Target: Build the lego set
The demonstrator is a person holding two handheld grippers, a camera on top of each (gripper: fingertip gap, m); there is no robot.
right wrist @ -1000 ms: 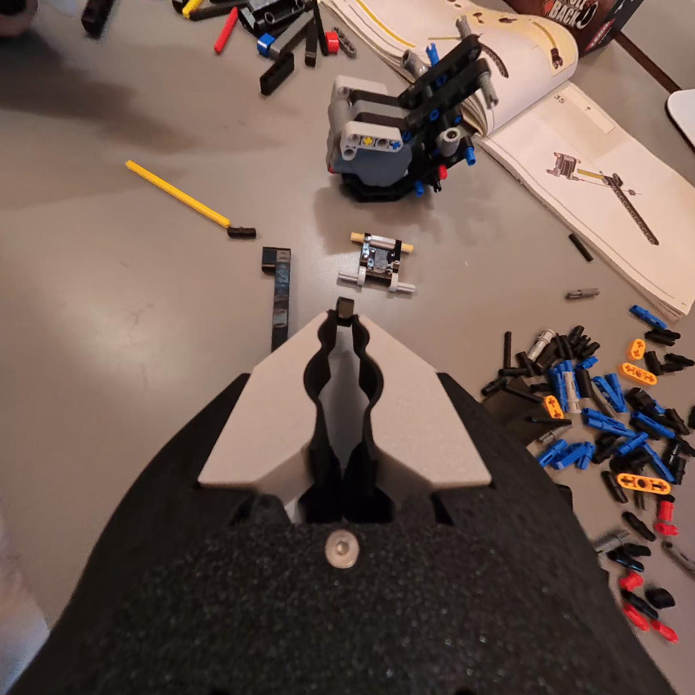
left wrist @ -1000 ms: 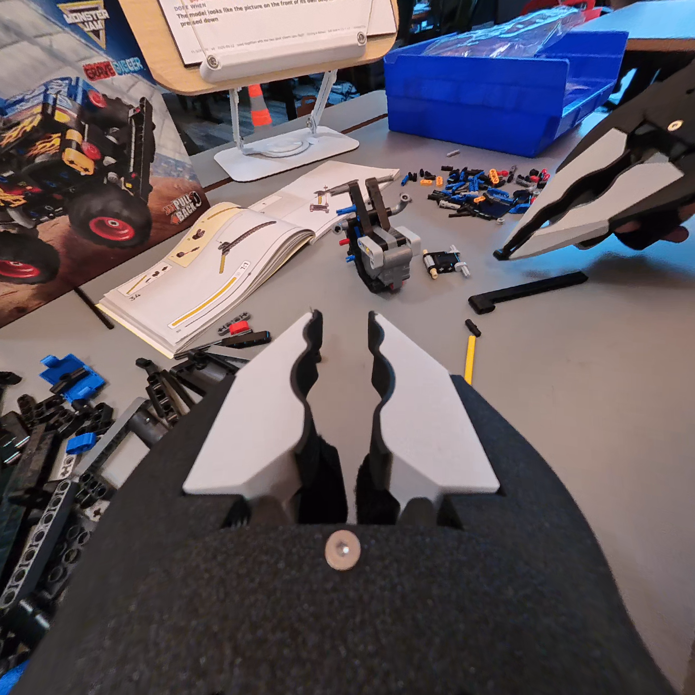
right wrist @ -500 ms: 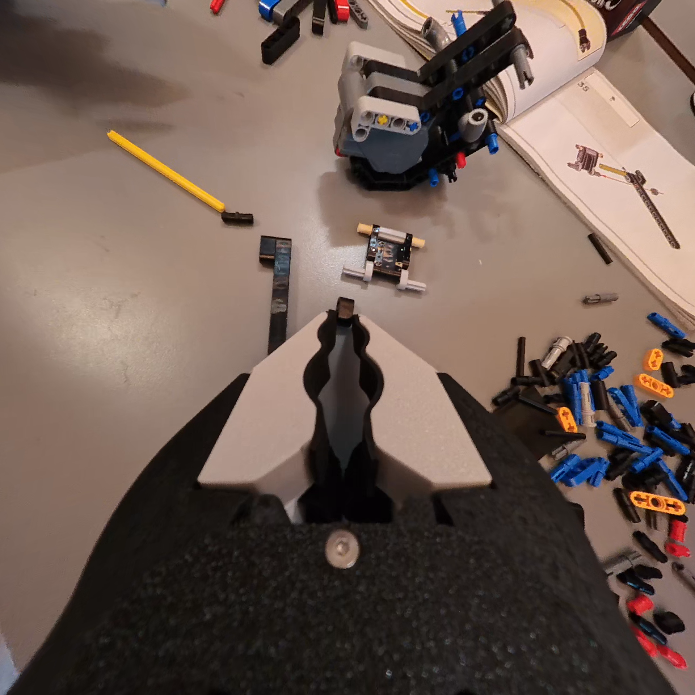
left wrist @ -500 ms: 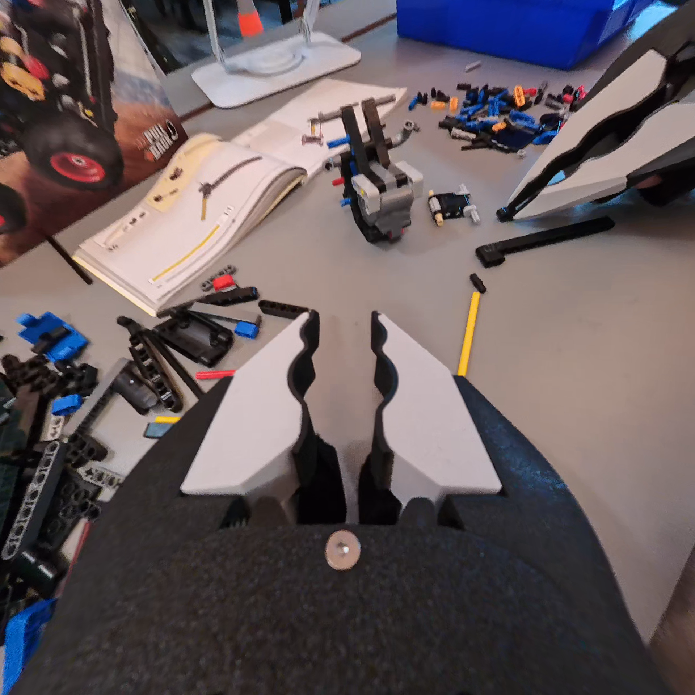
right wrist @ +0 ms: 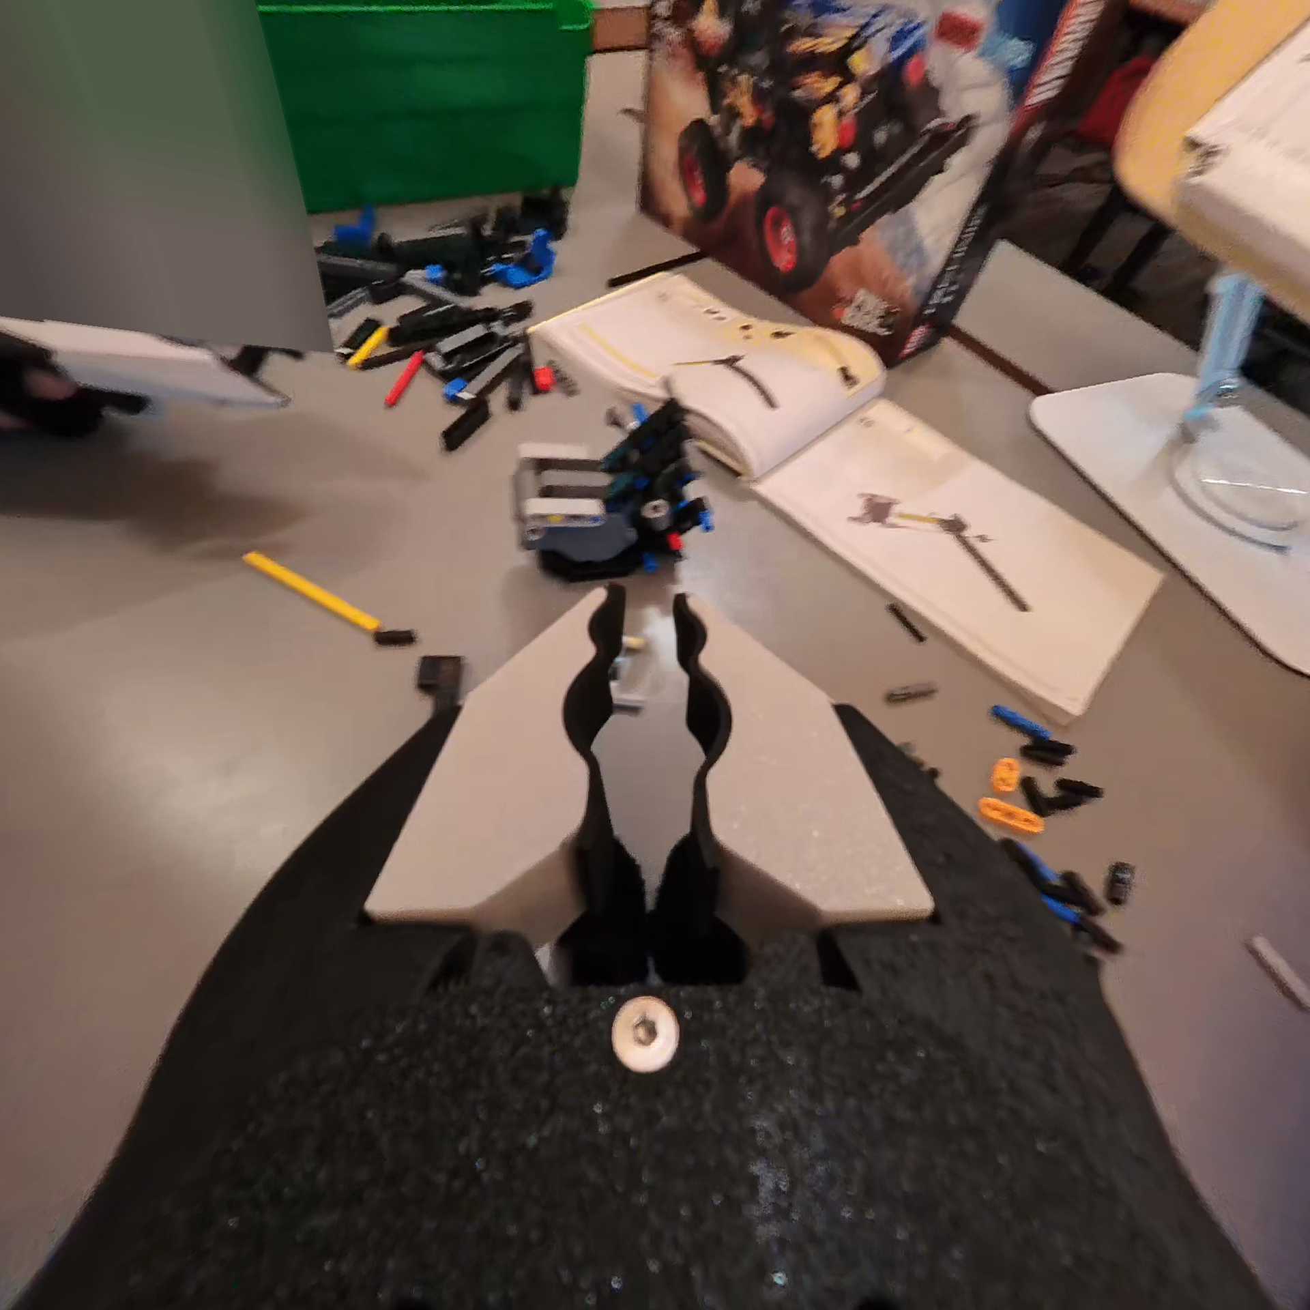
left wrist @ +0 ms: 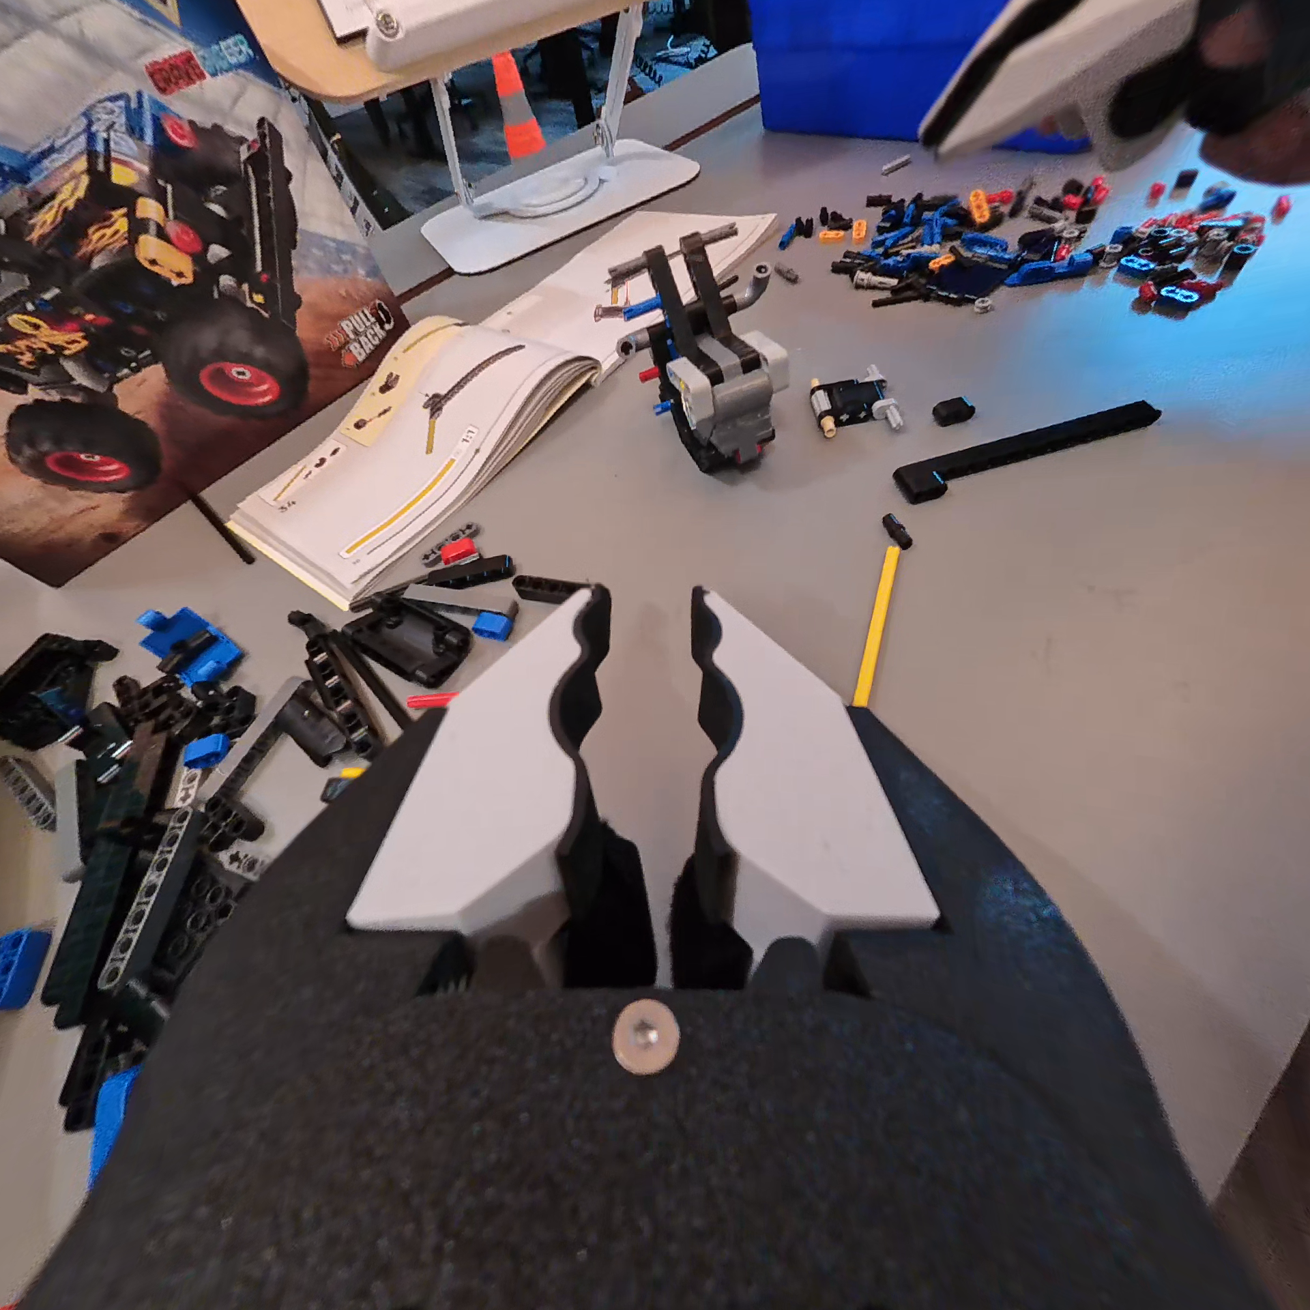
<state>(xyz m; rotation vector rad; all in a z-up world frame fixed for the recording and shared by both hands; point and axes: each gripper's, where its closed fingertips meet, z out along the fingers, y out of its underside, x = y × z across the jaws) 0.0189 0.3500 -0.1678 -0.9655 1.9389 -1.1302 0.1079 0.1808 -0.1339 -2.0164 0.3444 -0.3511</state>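
The partly built grey and black lego model (left wrist: 716,383) stands on the grey table beside the open instruction booklet (left wrist: 439,425); it also shows in the right wrist view (right wrist: 609,510). A small black and grey sub-assembly (left wrist: 854,404) and a small black piece (left wrist: 953,410) lie to its right. My left gripper (left wrist: 645,595) is open and empty, short of the model. My right gripper (right wrist: 641,602) is open and empty, raised above the sub-assembly; it shows high in the left wrist view (left wrist: 943,135).
A long black beam (left wrist: 1028,450) and a yellow axle (left wrist: 875,624) lie on the table. Loose parts are piled at the left (left wrist: 142,744) and at the far right (left wrist: 1028,241). The set's box (left wrist: 106,283), a document stand (left wrist: 560,191), a blue bin (left wrist: 836,71) and a green bin (right wrist: 425,99) ring the table. One gripper's finger ends stand about 20 cm off the other's. My left tips are about 15 cm from the small black piece (left wrist: 953,410), my right tips only 9 cm.
My right gripper has opened, let go of the small black piece beside the sub-assembly, and lifted up and away. My left gripper stays open and has shifted only slightly.
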